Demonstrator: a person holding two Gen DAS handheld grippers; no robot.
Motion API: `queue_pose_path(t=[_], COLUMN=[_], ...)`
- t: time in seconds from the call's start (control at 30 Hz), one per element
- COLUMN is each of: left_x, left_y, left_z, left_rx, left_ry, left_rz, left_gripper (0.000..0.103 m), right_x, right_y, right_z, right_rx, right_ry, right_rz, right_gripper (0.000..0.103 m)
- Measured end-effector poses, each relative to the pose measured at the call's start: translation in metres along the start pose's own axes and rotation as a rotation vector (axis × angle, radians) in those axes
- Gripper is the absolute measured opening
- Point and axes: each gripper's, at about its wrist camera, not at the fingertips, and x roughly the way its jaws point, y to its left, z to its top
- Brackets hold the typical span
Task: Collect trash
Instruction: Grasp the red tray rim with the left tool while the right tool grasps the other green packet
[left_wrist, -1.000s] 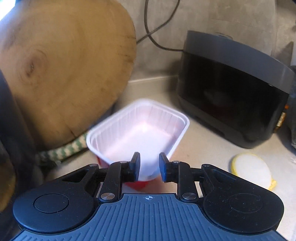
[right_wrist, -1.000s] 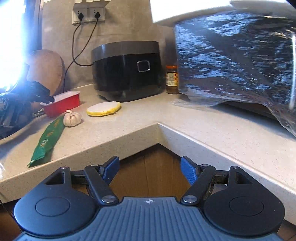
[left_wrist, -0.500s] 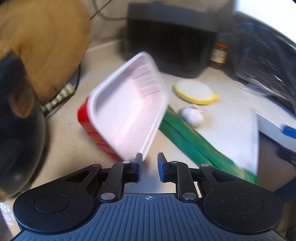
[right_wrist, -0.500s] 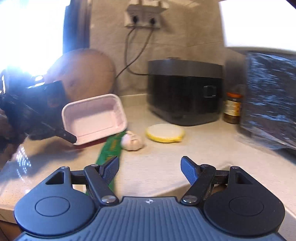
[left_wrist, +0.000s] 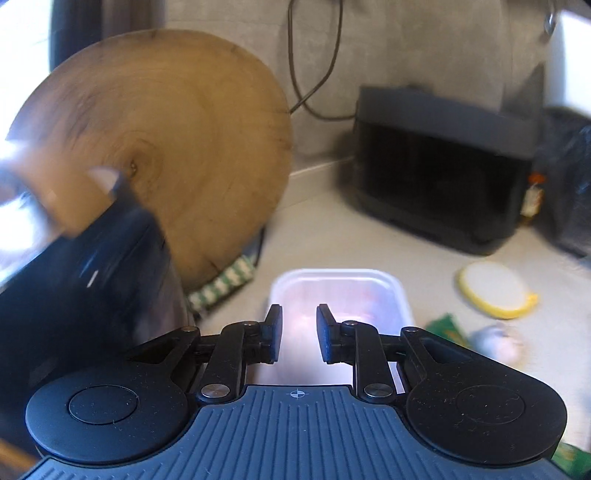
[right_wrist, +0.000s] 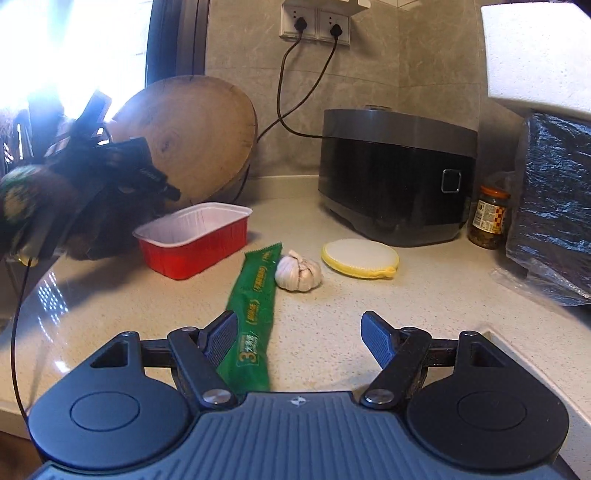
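Half a second ago the red tray (right_wrist: 195, 242) hung tilted in the air off the left gripper (left_wrist: 298, 334); now it sits flat on the worktop (right_wrist: 424, 306), open side up, and the left gripper hovers just above its near end with the jaws a little apart and nothing between them (the left view is smeared by motion, so whether a pad brushes the rim I cannot tell). Set down like this, the tray looks meant as a bin for the smaller scraps, which would explain why it is parked next to them rather than carried off. It is a shallow foil-style container, ribbed red outside and pale white inside, empty as far as I can see, standing in front of the round wooden board (right_wrist: 192, 136) that leans on the wall. Just right of it lies the green wrapper (right_wrist: 255, 306), long, flat and printed, running from the tray's corner toward the right gripper (right_wrist: 299, 338), whose blue-padded jaws are spread wide and empty over the wrapper's near end, probably lining up to pick it. A garlic bulb (right_wrist: 298, 272) touches the wrapper's right edge, and a yellow-rimmed sponge (right_wrist: 360, 257) lies beyond, near the black rice cooker (right_wrist: 397, 177).
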Motion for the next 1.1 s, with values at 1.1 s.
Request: queue_pose_path(t=[1.1], left_x=[-0.085], left_y=[-0.006], left_z=[-0.033], left_rx=[0.064], left_ry=[0.056], left_rz=[-0.139], left_gripper=[0.026], right_x=[0.036], right_y=[-0.009], right_z=[0.002], right_rx=[0.101], right_ry=[0.069], right_rz=[0.119], right_gripper=[0.075])
